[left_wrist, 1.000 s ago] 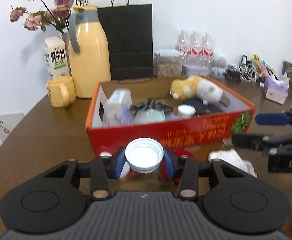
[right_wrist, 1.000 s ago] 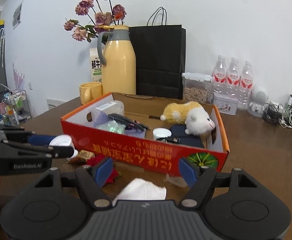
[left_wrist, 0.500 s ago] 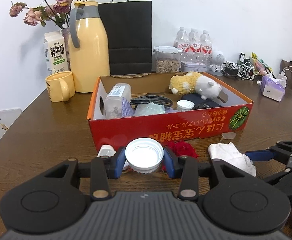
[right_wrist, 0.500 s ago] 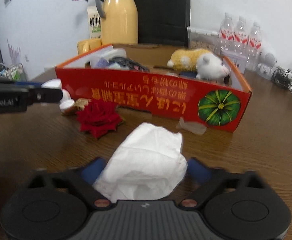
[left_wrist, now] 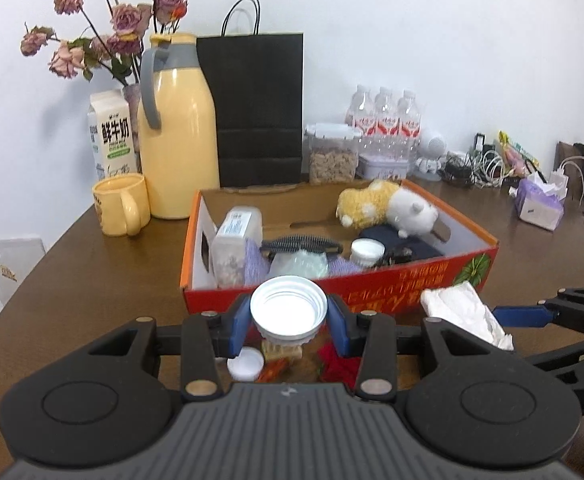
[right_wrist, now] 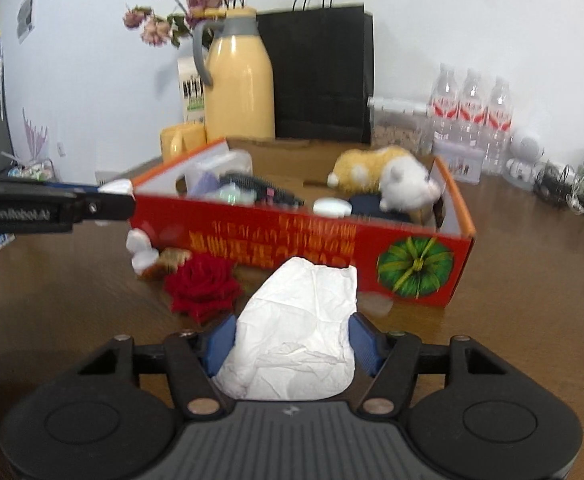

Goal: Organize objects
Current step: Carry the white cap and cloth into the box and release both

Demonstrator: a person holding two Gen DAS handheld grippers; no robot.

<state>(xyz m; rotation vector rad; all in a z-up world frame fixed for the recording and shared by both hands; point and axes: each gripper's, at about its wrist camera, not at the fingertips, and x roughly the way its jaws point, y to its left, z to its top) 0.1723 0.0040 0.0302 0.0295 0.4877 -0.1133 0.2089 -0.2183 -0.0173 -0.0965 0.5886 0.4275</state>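
Left gripper: blue pads closed about halfway, clamped on the sides of a white screw lid, which is held with its hollow side toward the camera, in front of the near wall of the red cardboard box. Below the lid, on the brown tabletop, lie a small white cap, a brownish snack piece and a red rose head.

Right gripper: pads set fairly wide and pressed against both sides of a crumpled white tissue, which bulges forward between them; whether it is lifted off the tabletop cannot be told. The tissue sits just before the box's near wall, beside the rose head.

Box contents: a plush toy at the far right corner, a black comb, a clear plastic canister against the left wall, a small white-lidded jar and a dark pouch.

Surroundings: a yellow mug, a yellow thermos jug, a milk carton and a black paper bag stand along the far edge behind the box. Bare tabletop extends left of the box toward the left edge, and right of it toward a purple tissue pack.
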